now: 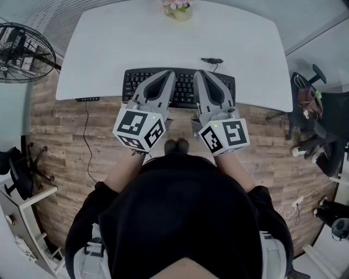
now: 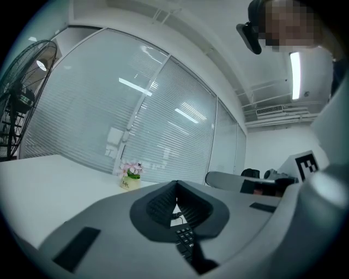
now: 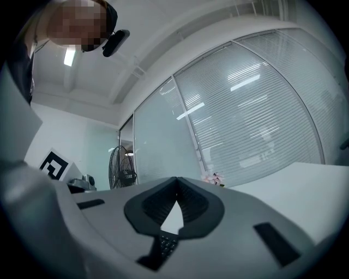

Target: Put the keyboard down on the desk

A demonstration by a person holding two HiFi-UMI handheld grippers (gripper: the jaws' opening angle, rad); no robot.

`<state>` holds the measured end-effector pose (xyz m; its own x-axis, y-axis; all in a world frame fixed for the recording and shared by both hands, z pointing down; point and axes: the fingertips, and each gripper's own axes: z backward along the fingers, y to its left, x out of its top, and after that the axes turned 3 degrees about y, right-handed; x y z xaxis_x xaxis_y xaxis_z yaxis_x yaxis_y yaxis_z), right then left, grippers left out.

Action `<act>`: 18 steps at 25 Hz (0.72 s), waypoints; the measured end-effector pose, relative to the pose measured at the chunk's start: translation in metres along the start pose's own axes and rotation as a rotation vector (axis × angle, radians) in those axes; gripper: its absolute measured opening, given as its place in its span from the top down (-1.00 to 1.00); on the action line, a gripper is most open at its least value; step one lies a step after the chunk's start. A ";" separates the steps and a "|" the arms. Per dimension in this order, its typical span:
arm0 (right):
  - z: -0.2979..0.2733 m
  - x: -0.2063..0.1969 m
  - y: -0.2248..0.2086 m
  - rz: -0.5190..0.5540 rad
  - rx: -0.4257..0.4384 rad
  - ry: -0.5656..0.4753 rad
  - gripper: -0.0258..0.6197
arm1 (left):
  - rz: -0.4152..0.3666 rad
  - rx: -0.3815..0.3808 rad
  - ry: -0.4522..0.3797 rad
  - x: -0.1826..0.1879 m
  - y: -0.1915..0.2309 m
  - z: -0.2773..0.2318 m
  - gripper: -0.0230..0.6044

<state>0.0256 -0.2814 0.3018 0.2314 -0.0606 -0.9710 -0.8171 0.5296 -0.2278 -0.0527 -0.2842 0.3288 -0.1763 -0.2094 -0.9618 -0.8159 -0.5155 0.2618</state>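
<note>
Head view, left to right. A standing fan (image 1: 24, 52) is on the wood floor at far left. A white worktop (image 1: 109, 49) spans the top of the frame.

The one container is a small yellowish pot (image 1: 178, 12) at the worktop's far edge, holding pink flowers. Seen from the left gripper view, the pot (image 2: 130, 183) carries dark print that is too small to read.

The black keyboard (image 1: 184, 88) lies on the worktop along its near edge, with its cable (image 1: 211, 60) just behind it. Keycap legends are blurred.

The left gripper (image 1: 168, 74) reaches over the keyboard's left half and the right gripper (image 1: 199, 74) over its right half, side by side. Whether either touches the keys cannot be told.

- **Left gripper view:** jaws closed tip to tip with no object between the pads; keys show below through the gap.
- **Right gripper view:** the same, tips together and empty, with keys underneath.

A dark office chair (image 1: 313, 109) stands at far right.
</note>
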 end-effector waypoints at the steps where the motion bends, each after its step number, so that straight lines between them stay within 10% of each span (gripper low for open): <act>1: 0.000 -0.001 0.000 0.009 -0.001 0.004 0.91 | -0.005 0.003 0.001 -0.001 0.000 0.001 0.89; 18: 0.003 -0.019 0.003 0.033 0.000 0.066 0.91 | -0.066 -0.003 0.003 -0.005 -0.009 0.002 0.89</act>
<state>0.0201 -0.2764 0.3199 0.1687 -0.0986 -0.9807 -0.8238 0.5322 -0.1952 -0.0458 -0.2774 0.3307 -0.1204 -0.1774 -0.9767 -0.8244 -0.5303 0.1980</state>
